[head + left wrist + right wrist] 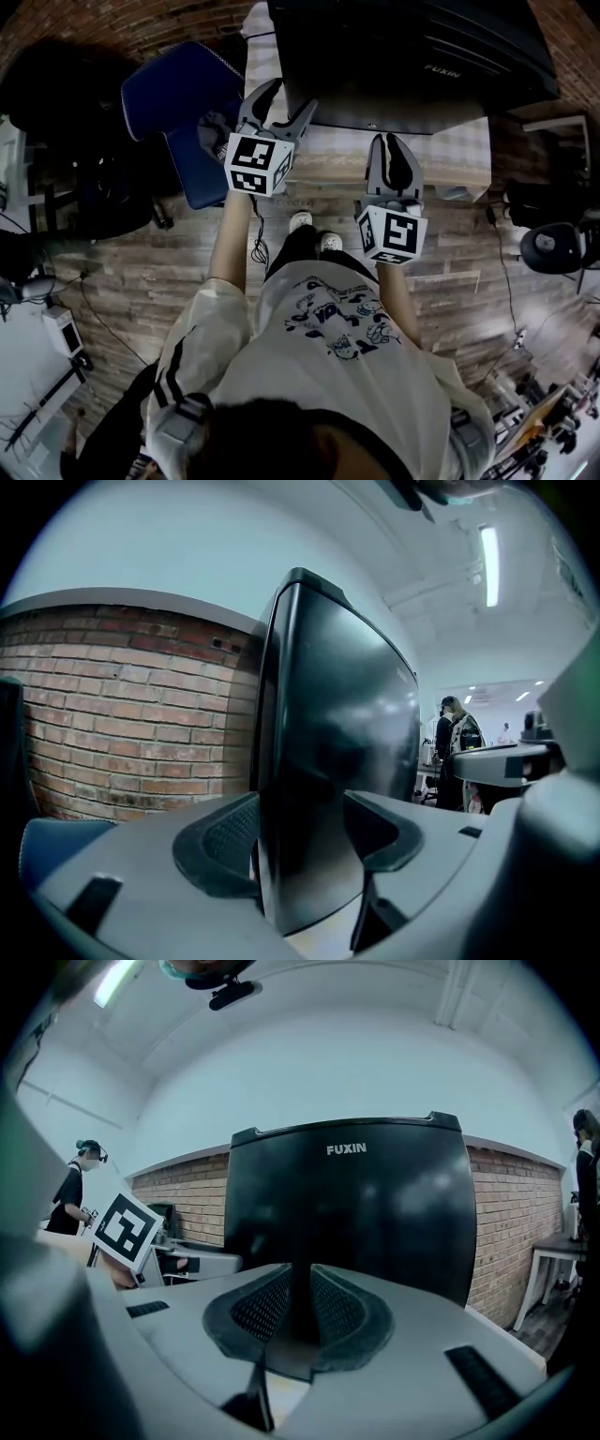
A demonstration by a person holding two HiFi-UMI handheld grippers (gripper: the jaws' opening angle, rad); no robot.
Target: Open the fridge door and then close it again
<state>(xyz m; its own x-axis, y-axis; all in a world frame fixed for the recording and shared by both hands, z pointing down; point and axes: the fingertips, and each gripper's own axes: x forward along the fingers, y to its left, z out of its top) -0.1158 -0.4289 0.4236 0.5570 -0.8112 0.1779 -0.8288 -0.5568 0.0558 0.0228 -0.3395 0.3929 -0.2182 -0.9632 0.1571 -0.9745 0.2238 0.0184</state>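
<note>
A black fridge (pixel 412 56) with FUXIN on its door stands on a table with a checkered cloth (pixel 450 150); its door looks closed. My left gripper (pixel 286 101) is open at the fridge's left front corner. In the left gripper view that tall black edge (pixel 309 742) stands between the wide jaws of the left gripper (pixel 300 832), and the pads do not press on it. My right gripper (pixel 394 155) is shut and empty, held before the middle of the door. In the right gripper view the right gripper (pixel 300 1312) faces the fridge front (pixel 366 1213) squarely.
A blue chair (pixel 178 103) stands left of the table, close to my left gripper. A brick wall (pixel 122 724) runs behind the fridge. A person (pixel 455 733) stands far off at the right. Cables lie on the wood floor (pixel 141 272). A white side table (pixel 562 122) stands at the right.
</note>
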